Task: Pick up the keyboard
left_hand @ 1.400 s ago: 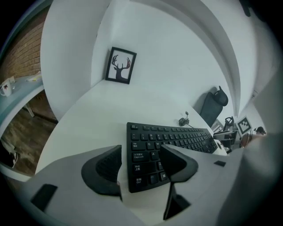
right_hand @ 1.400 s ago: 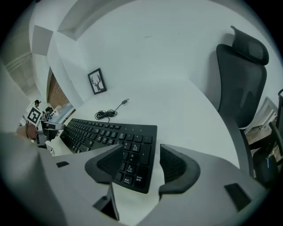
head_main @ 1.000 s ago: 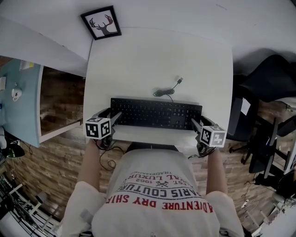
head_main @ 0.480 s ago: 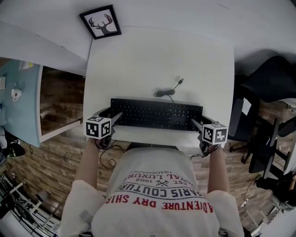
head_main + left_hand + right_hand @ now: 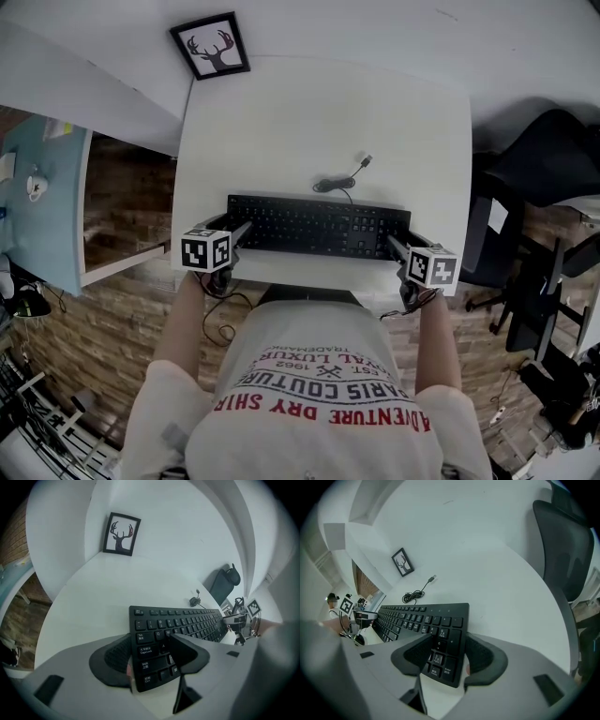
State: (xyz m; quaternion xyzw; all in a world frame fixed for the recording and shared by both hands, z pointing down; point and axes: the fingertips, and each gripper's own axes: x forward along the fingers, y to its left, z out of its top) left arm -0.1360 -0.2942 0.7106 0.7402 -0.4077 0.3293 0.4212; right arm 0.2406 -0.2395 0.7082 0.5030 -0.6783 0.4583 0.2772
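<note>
A black keyboard (image 5: 319, 227) lies crosswise near the front edge of the white table (image 5: 319, 112). Its coiled cable (image 5: 337, 183) trails toward the back. My left gripper (image 5: 232, 231) holds the keyboard's left end. In the left gripper view the keyboard (image 5: 187, 620) sits between the pads of the left gripper (image 5: 152, 660), one pad lying over the keys. My right gripper (image 5: 397, 247) holds the right end. The right gripper view shows the keyboard's number-pad end (image 5: 440, 634) clamped between the jaws of the right gripper (image 5: 447, 656).
A framed deer picture (image 5: 210, 45) leans at the table's back left corner. A black office chair (image 5: 553, 159) stands to the right of the table. A light blue shelf unit (image 5: 37, 206) stands to the left. The person's torso is close against the table's front edge.
Both grippers have drawn slightly inward on the keyboard's ends. The keyboard itself has hardly shifted.
</note>
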